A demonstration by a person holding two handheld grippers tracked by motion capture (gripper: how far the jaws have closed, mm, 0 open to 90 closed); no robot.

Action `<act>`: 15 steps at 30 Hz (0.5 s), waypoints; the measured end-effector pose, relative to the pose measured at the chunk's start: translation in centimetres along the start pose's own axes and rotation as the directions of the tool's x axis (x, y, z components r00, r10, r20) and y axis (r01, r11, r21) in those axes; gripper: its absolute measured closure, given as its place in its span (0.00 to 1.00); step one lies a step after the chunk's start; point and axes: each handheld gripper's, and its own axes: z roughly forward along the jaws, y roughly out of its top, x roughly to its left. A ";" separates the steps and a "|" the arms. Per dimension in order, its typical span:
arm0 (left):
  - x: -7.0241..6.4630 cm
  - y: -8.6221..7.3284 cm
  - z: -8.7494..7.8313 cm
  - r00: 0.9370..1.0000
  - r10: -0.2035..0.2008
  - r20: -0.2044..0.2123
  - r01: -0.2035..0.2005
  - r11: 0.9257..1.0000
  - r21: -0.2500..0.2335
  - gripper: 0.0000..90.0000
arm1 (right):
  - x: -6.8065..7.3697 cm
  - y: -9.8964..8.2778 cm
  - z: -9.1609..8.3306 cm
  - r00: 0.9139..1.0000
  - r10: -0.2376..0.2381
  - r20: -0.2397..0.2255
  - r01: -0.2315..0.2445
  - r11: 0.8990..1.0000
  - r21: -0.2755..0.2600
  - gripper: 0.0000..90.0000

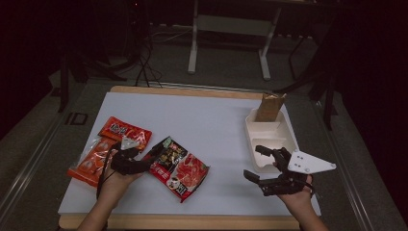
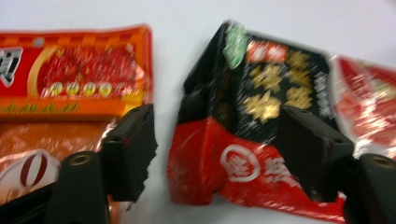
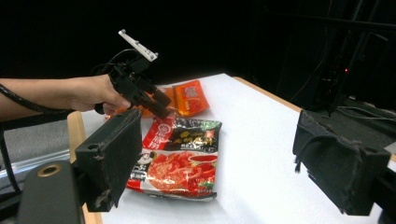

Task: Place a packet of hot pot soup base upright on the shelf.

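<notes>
Closing on the corner of the black-and-red noodle packet (image 2: pixel 261 135) near the worktop's front edge, the left hand-held gripper (image 2: pixel 217 149), jaws not yet pinching, risks crumpling or sliding the slick wrapper, while the right hand-held gripper (image 1: pixel 260 163) hangs open.

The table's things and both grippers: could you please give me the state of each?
Left gripper: open, jaws astride the packet's corner.
Right gripper: open, nothing between the jaws.
Black-and-red packet: flat, sealed.
Orange packets: flat, overlapping.
White tray: open, brown bag standing in it.
</notes>
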 end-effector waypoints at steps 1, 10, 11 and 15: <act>0.0 -0.2 0.1 1.000 0.001 -0.006 -0.001 1.000 0.008 0.40 | 0.0 0.0 0.0 1.000 -0.001 0.002 0.001 1.000 0.002 0.18; -0.2 -0.9 1.3 0.999 -0.035 0.007 0.034 0.995 0.098 0.50 | -0.1 -0.2 0.1 1.000 -0.002 -0.001 0.002 1.000 0.009 0.18; -0.3 -1.0 1.4 1.000 -0.031 0.003 0.031 0.995 0.095 0.51 | -0.2 -0.2 0.1 1.000 0.003 -0.006 -0.003 1.000 0.009 0.18; -0.5 -1.1 1.7 0.999 -0.019 0.032 0.016 0.996 0.092 0.66 | -0.2 -0.3 0.0 1.000 0.011 -0.003 -0.011 1.000 0.013 0.18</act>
